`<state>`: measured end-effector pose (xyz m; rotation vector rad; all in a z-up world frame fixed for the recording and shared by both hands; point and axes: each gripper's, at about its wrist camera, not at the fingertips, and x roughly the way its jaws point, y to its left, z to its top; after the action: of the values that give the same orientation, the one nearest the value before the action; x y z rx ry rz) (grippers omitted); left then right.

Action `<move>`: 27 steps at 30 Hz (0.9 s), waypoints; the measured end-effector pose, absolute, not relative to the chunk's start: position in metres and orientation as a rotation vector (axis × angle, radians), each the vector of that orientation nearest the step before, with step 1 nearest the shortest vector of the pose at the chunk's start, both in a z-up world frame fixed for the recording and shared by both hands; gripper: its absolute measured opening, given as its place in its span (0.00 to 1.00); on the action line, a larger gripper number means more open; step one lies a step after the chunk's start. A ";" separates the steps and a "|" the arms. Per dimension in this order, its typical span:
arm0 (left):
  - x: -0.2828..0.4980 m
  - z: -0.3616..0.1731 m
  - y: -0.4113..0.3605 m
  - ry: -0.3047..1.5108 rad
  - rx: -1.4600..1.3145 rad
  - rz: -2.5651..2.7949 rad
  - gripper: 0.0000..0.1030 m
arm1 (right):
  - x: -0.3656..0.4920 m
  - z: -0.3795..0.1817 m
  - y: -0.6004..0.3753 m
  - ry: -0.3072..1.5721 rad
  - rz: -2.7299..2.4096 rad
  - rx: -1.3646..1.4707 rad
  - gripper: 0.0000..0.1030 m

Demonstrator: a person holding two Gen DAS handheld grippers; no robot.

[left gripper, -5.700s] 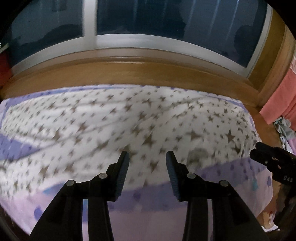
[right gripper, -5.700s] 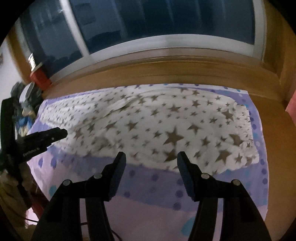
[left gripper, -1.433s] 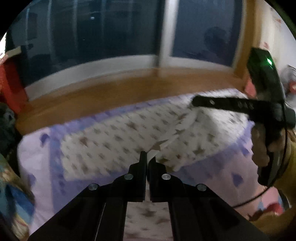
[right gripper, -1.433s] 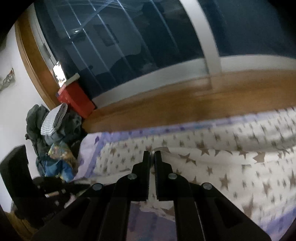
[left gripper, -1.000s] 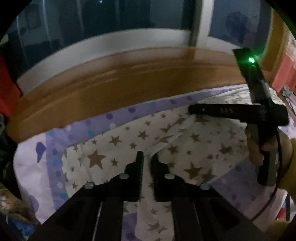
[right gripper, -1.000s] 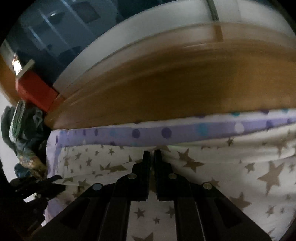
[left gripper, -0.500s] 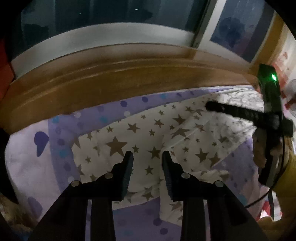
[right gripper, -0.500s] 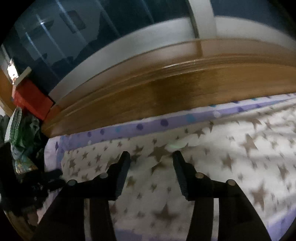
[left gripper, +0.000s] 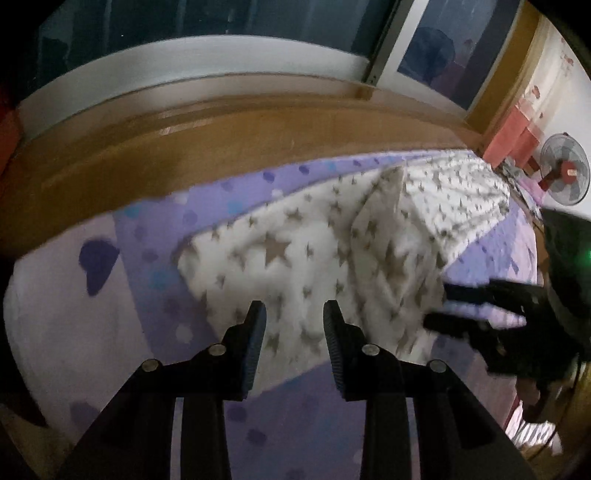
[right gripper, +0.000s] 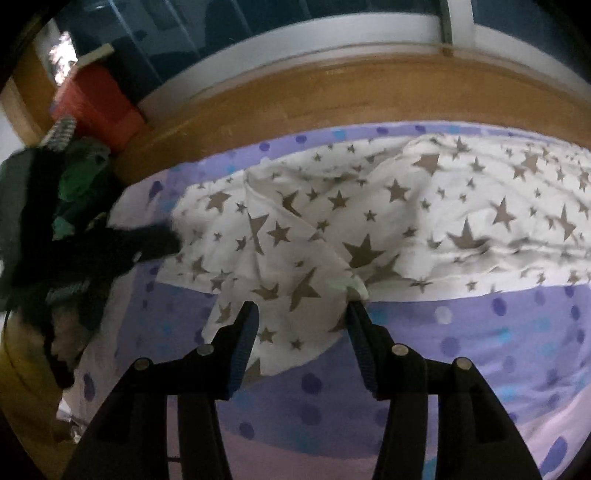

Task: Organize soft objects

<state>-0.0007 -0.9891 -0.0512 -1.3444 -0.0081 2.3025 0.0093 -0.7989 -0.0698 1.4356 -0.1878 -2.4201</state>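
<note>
A white cloth with brown stars (left gripper: pixel 295 251) lies folded over itself on a purple dotted sheet (left gripper: pixel 155 236). My left gripper (left gripper: pixel 291 317) hovers open over the cloth's near left part, with nothing pinched. In the right wrist view the same cloth (right gripper: pixel 406 206) spreads to the right, and a folded flap reaches down between the fingers of my right gripper (right gripper: pixel 301 310), which stands open just above it. A corner of the flap lies close to the right finger (right gripper: pixel 360 332). The right gripper (left gripper: pixel 439 306) also shows blurred at the cloth's right edge. The left gripper (right gripper: pixel 155 240) shows blurred at its left edge.
A wooden ledge (left gripper: pixel 221 133) and a dark window (left gripper: pixel 184 26) run behind the bed. A red box (right gripper: pixel 96 99) and a heap of dark clothes (right gripper: pixel 55 192) sit at the left. A fan (left gripper: pixel 565 173) stands at the far right. The purple sheet (right gripper: pixel 480 350) continues toward me.
Both grippers were shut on the cloth's edge a second ago and have let go and opened. The carried edge now lies folded on the cloth, and both hands have drawn back.
</note>
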 end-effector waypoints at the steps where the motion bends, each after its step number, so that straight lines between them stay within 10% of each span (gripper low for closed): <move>1: 0.004 -0.055 -0.992 -0.010 -1.349 2.301 0.31 | 0.008 -0.073 -0.800 -0.195 -2.433 1.450 0.49; 5: 0.021 -0.067 -1.001 -0.013 -1.357 2.297 0.31 | 0.004 -0.075 -0.802 -0.225 -2.466 1.469 0.48; 8: 0.030 -0.071 -1.008 0.017 -1.347 2.319 0.31 | 0.004 -0.070 -0.809 -0.158 -2.501 1.451 0.10; 27: 0.039 -0.070 -1.040 -0.111 -1.326 2.391 0.31 | -0.065 -0.037 -0.958 -0.095 -2.137 1.353 0.08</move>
<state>0.0387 -1.0397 -0.0698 -1.3255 -0.1107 2.3911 -0.0648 -0.9583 -0.0368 1.3525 -0.0951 -2.1369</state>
